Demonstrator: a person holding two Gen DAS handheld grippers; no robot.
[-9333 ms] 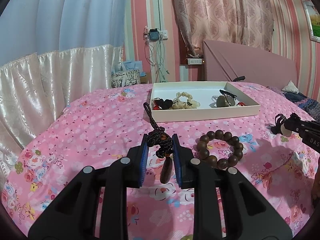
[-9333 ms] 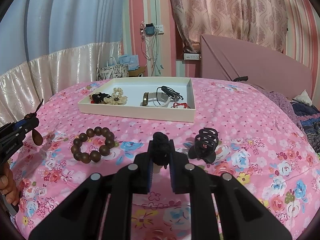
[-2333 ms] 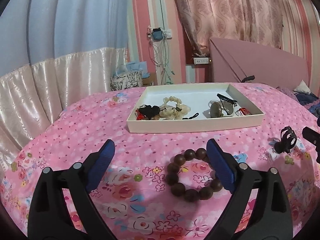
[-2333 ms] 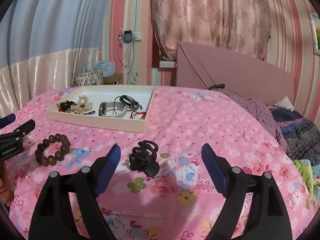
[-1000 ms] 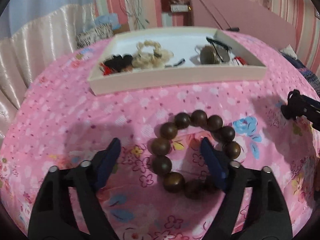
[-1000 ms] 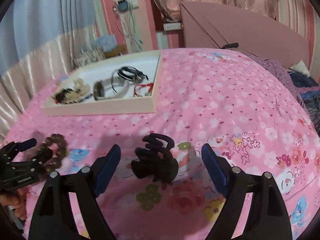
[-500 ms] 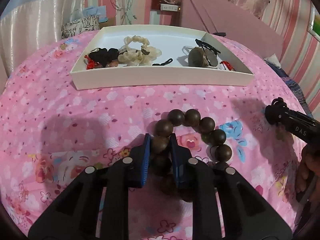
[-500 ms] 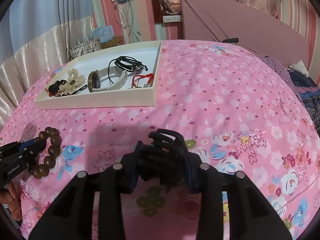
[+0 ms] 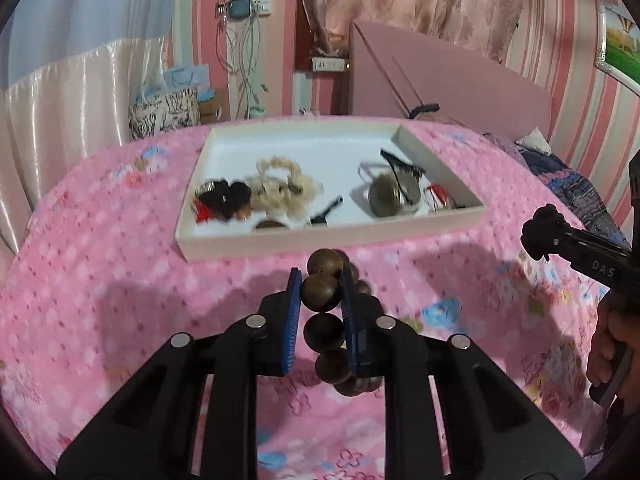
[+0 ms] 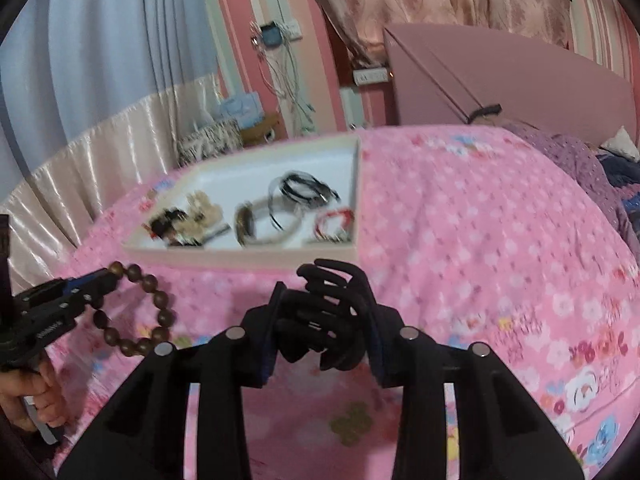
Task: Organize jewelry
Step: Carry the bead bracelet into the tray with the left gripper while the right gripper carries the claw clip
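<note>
Now | left gripper [image 9: 320,300]: jaws clamped on wooden bead bracelet [image 9: 323,327] | right gripper [image 10: 324,322]: jaws gripping black hair claw [image 10: 328,316] | white tray [image 9: 328,238] far on the bed [image 9: 100,260]

Both wrist views look down along their tools, sharing the tray [image 9: 280,246].

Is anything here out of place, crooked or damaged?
Nothing looks damaged. The tray sits flat on the bedspread; its jewelry is piled loosely. The wooden bead bracelet and black hair claw are each held in a hand-held gripper.
</note>
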